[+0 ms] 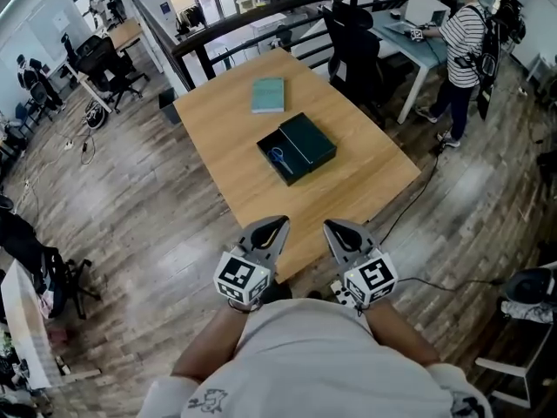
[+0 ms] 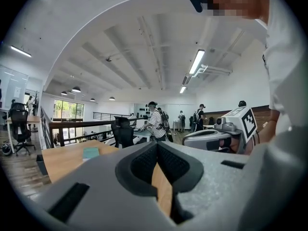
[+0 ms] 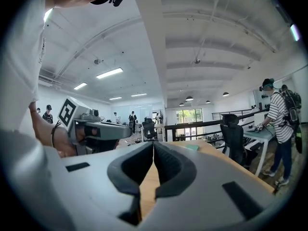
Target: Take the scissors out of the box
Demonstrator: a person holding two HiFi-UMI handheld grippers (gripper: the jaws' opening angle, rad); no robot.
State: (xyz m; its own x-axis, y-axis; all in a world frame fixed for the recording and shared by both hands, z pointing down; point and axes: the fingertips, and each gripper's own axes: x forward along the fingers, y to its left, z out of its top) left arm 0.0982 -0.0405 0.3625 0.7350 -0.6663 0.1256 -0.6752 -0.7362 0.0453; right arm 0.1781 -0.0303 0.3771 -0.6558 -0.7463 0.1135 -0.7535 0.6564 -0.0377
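Observation:
A dark box (image 1: 291,178) lies open in the middle of the wooden table (image 1: 365,177), with its lid (image 1: 311,139) set against its right side. Blue-handled scissors (image 1: 278,157) lie inside the box. Both grippers hover side by side at the table's near edge, well short of the box. My left gripper (image 1: 279,223) is shut with nothing between its jaws, and its pads meet in the left gripper view (image 2: 157,144). My right gripper (image 1: 332,225) is shut and empty too (image 3: 153,144). The box is hidden behind the jaws in both gripper views.
A teal notebook (image 1: 268,95) lies at the table's far side. A black office chair (image 1: 352,42) stands behind the table's right corner, with a person in a striped shirt (image 1: 461,42) at a desk beyond. A dark railing (image 1: 261,24) runs behind the table.

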